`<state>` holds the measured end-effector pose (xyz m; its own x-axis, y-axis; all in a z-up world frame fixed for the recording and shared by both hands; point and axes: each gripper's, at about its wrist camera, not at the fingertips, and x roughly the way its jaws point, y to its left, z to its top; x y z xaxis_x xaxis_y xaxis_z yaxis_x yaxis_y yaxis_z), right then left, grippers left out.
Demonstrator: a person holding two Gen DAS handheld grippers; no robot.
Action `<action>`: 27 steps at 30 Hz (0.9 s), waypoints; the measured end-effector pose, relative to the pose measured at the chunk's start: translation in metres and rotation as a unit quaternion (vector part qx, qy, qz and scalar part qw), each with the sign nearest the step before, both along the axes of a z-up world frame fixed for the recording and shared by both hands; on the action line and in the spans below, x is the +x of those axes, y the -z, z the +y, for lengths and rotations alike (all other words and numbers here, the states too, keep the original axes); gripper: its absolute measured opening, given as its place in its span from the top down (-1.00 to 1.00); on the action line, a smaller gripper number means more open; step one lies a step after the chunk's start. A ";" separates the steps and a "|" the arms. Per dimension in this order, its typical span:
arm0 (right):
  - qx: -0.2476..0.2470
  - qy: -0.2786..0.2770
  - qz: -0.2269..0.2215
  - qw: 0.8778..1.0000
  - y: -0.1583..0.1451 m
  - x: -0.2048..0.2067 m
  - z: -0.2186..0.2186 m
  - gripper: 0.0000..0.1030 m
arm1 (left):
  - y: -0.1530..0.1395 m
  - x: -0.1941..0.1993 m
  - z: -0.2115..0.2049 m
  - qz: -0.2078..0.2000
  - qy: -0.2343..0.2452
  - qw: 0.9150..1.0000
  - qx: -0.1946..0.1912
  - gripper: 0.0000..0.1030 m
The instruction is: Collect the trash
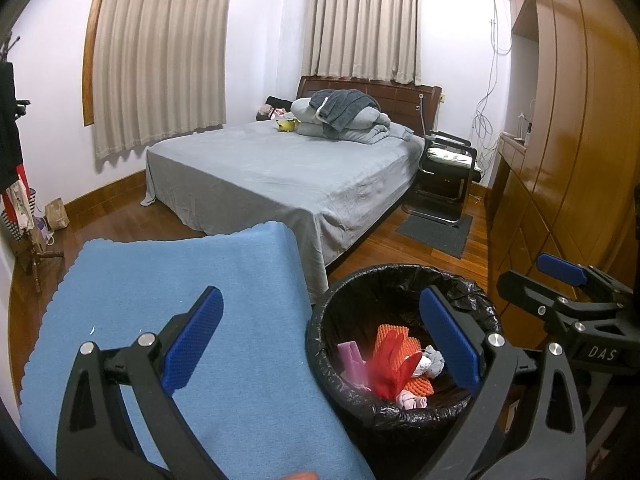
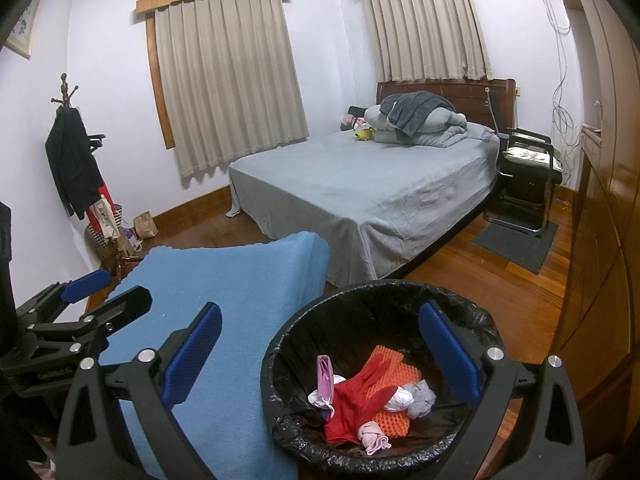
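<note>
Trash (image 2: 360,396) already fills the bin (image 2: 280,344); blue-covered counter (image 2: 224,312) looks bare; both my hand-held grippers (image 1: 320,344) (image 2: 320,356) spread, holding nothing.

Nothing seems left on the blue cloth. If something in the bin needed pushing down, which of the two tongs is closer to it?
Probably the right tongs. They hang open over the black-lined bin, with the red and orange trash showing between their fingers. The left tongs, also open, sit mostly over the blue cloth.

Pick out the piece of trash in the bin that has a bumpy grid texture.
The orange foam sheet in the trash bin, lying under the red cloth. The other pieces are soft crumpled fabric; only this one is ridged.
</note>
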<state>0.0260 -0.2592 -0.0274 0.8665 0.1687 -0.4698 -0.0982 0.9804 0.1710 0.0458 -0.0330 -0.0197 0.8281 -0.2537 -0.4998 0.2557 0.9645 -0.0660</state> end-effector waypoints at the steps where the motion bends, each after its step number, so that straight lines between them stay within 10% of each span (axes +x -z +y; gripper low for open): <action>1: 0.000 0.000 0.000 1.000 0.000 0.000 0.000 -0.88 | 0.000 0.000 0.000 0.000 0.000 1.000 0.000 -0.86; 27: 0.001 0.000 0.001 1.000 -0.002 0.000 0.001 -0.88 | -0.001 -0.001 0.001 0.001 0.000 1.000 0.001 -0.86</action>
